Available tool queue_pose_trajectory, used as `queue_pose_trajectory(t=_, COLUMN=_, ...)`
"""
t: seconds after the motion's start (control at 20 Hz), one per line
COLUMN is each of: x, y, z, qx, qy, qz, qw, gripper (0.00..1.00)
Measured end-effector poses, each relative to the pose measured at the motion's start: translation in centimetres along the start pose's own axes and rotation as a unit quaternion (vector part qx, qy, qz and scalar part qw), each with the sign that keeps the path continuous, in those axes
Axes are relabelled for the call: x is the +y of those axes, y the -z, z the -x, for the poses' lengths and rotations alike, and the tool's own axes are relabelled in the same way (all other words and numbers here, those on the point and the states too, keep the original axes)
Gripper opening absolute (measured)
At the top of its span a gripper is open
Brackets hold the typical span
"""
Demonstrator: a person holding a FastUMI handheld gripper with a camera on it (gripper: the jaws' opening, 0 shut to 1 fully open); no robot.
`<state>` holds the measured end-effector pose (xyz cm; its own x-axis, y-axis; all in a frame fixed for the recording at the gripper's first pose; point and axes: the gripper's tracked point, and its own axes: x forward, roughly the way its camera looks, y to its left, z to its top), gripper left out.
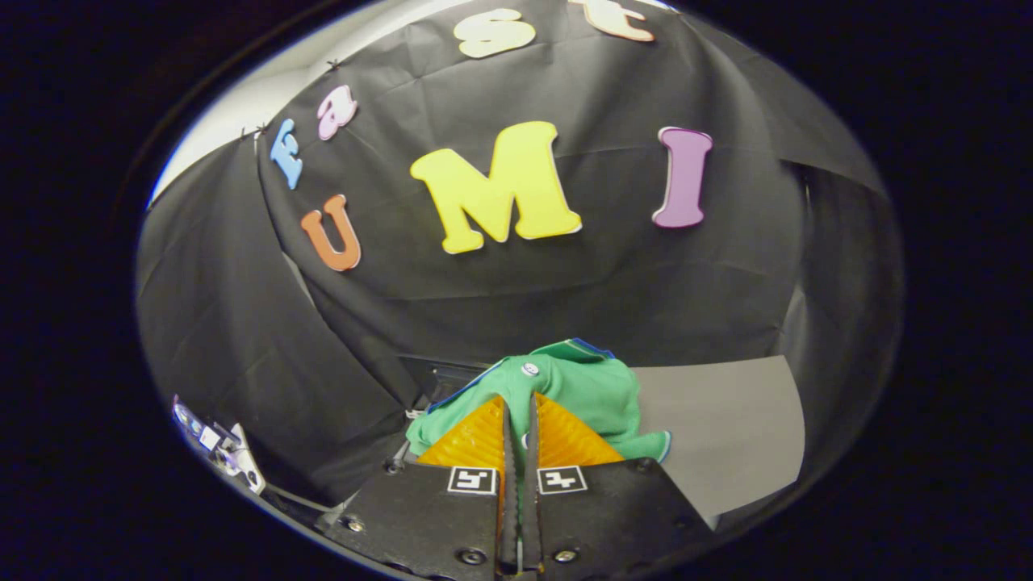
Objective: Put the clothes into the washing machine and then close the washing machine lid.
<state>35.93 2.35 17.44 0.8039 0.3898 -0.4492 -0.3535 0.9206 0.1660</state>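
The gripper (pixel 519 403) was clenched on a green garment (pixel 593 387), its two fingers drawn almost together with a fold of the cloth pinched in the narrow slit between them. The garment bunched around and just beyond the fingertips, draping to the left and right of them, with a dark blue trim along its far edge and a small pale button (pixel 529 369) sitting just ahead of the tips. It seemed to be lifted clear of any surface, though what lay directly under it was hidden by the fingers. To the right of the cloth lay a flat grey sheet (pixel 726 428); behind everything hung the booth's black wall (pixel 565 298). Near the left, low down, sat a small pale device (pixel 222 448), too small to identify. Judging from this, the step in hand was the carrying of the clothes toward the washing machine. The next move would call for keeping the grip firm, bringing the garment over the drum opening, and only then letting the fingers part; the lid would remain to be closed afterwards.
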Motion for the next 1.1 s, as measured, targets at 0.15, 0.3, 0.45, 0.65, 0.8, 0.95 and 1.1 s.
queue_pose_trajectory(t=0.15, x=2.8, y=-0.3, z=-0.9, qx=0.004, qy=-0.023, qz=0.009, qw=1.0, gripper=0.06)
queue_pose_trajectory(t=0.3, x=5.8, y=-0.1, z=-1.6, qx=0.009, qy=-0.045, qz=0.013, qw=0.999, gripper=0.06)
queue_pose_trajectory(t=0.45, x=8.7, y=0.0, z=-2.8, qx=0.017, qy=-0.072, qz=0.018, qw=0.997, gripper=0.06)
queue_pose_trajectory(t=0.65, x=12.1, y=0.3, z=-4.2, qx=0.025, qy=-0.099, qz=0.027, qw=0.994, gripper=0.05)
queue_pose_trajectory(t=0.8, x=14.0, y=1.1, z=-6.1, qx=0.035, qy=-0.111, qz=0.03, qw=0.993, gripper=0.05)
queue_pose_trajectory(t=0.95, x=15.3, y=2.2, z=-8.1, qx=0.053, qy=-0.12, qz=0.027, qw=0.991, gripper=0.06)
queue_pose_trajectory(t=1.1, x=16.3, y=3.5, z=-10.3, qx=0.067, qy=-0.123, qz=0.025, qw=0.99, gripper=0.05)
